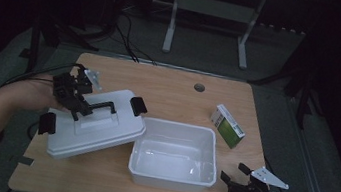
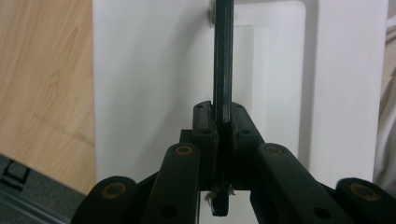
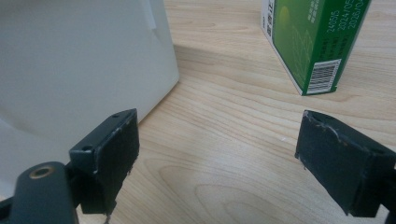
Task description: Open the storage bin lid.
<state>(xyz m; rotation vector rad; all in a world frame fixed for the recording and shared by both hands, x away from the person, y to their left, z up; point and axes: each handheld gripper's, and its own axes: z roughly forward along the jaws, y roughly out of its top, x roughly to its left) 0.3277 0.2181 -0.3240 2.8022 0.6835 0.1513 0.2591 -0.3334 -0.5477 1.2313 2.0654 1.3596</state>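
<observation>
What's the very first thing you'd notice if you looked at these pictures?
The big white lid catches the eye first: it sits tilted at the left of the wooden table, its right edge leaning on the open white box, and the left gripper is shut on its black handle. Next comes the green and white carton to the right of the box. The right gripper waits open near the table's front right corner.

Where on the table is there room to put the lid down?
The widest bare wood is the far strip of the table, beyond the lid and white box, up to the small round hole. The near left corner below the lid is also free. It is crowded on the right, between the box, the green carton and the right gripper.
</observation>
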